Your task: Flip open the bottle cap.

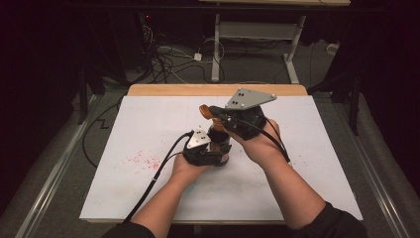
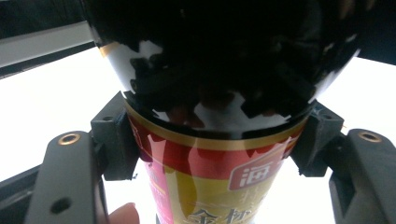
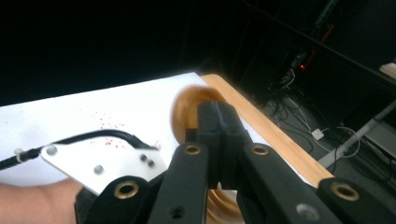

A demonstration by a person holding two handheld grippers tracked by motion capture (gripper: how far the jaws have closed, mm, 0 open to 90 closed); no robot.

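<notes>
A dark bottle (image 1: 223,148) with a red and gold label (image 2: 210,177) stands on the white table sheet (image 1: 148,124). My left gripper (image 1: 214,151) is shut on its body, with one black pad (image 2: 114,140) pressing on each side just below the shoulder. At the bottle's top an orange-brown flip lid (image 1: 204,110) sticks out to the left. My right gripper (image 1: 214,114) comes in from the right, above the neck. Its jaws are pressed together on the lid (image 3: 187,109), which looks blurred. The ribbed neck (image 3: 219,200) shows below the right gripper (image 3: 217,116).
Red specks (image 1: 143,159) dot the sheet left of the hands. A wooden strip (image 1: 173,89) runs along the table's far edge. Behind it are cables on the floor (image 1: 168,54) and a desk frame (image 1: 216,49). A black cable (image 1: 158,168) trails from the left gripper.
</notes>
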